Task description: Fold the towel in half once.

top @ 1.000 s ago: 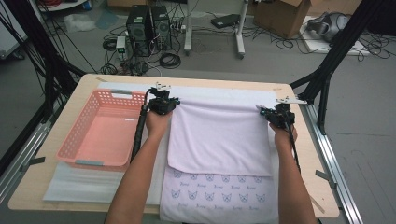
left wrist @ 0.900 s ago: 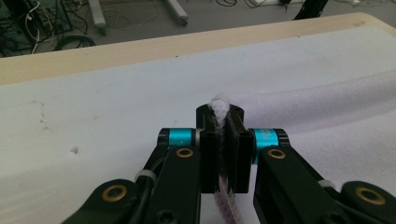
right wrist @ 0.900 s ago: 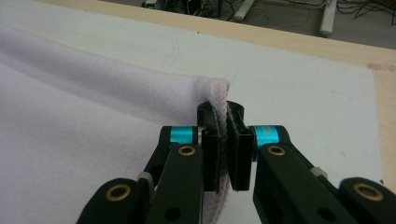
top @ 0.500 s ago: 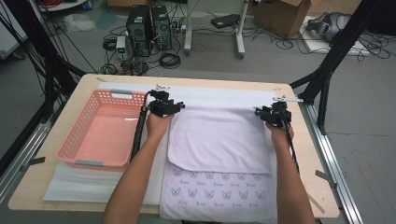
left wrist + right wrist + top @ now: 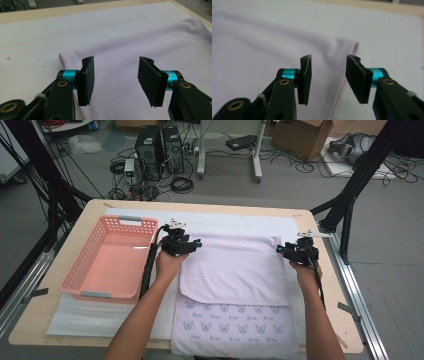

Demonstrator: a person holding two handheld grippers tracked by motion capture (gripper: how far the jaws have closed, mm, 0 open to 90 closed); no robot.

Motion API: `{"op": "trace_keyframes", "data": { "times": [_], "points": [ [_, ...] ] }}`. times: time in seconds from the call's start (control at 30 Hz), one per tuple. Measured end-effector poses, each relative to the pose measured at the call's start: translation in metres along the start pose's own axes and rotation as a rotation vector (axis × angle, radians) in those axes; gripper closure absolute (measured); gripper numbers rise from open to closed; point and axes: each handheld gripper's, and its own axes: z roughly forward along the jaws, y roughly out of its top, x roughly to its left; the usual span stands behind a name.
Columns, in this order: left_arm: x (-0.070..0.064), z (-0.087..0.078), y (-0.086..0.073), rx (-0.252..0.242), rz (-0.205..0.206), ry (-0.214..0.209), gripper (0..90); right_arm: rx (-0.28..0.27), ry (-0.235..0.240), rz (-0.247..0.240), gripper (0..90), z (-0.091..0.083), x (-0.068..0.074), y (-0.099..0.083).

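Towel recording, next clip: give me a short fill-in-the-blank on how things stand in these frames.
1. The jaws of the left gripper and the right gripper stand ____.
2. The towel lies folded, and its lower layer shows a print of small ____ faces.
3. The pink basket stands on the table to the ____ of the towel in the high view.
4. The inside of the basket is ____.

Missing words: open; cat; left; empty

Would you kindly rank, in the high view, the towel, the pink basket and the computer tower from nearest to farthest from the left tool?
1. Towel: directly under the left tool, at its far left corner.
2. Basket: just left of it on the table.
3. Computer tower: on the floor beyond the table.
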Motion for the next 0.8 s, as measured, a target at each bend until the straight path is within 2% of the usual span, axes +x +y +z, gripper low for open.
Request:
{"op": "trace_keyframes", "data": {
  "times": [0.03, 0.1, 0.17, 0.3, 0.33, 0.37, 0.47, 0.63, 0.8],
  "points": [
    [-0.002, -0.001, -0.002, 0.004, 0.001, -0.002, 49.1, 0.005, 0.003, 0.000, 54.7, -0.003, 0.002, -0.001],
    [-0.004, -0.004, -0.006, 0.016, 0.002, -0.011, 48.9, -0.016, -0.009, -0.030, 56.5, -0.009, 0.007, -0.004],
    [-0.006, -0.009, -0.012, 0.002, -0.009, -0.017, 49.0, -0.017, -0.003, -0.031, 56.5, -0.014, 0.009, -0.007],
    [-0.012, -0.022, -0.024, -0.003, -0.007, -0.027, 48.3, -0.023, 0.005, -0.023, 57.6, -0.026, 0.013, -0.020],
    [-0.014, -0.025, -0.026, 0.014, 0.004, -0.028, 47.7, -0.024, 0.007, -0.022, 57.7, -0.029, 0.015, -0.024],
    [-0.017, -0.029, -0.029, 0.008, 0.008, -0.033, 46.5, -0.019, 0.008, -0.023, 57.7, -0.032, 0.016, -0.028],
    [-0.024, -0.040, -0.038, -0.006, -0.004, -0.056, 44.0, -0.013, 0.010, -0.019, 58.7, -0.041, 0.022, -0.042],
    [-0.035, -0.058, -0.060, -0.003, -0.018, -0.076, 37.5, -0.013, 0.008, -0.017, 60.6, -0.056, 0.031, -0.066],
    [-0.042, -0.078, -0.081, 0.001, -0.033, -0.077, 35.1, -0.002, 0.003, -0.023, 61.5, -0.073, 0.041, -0.090]
  ]
}}
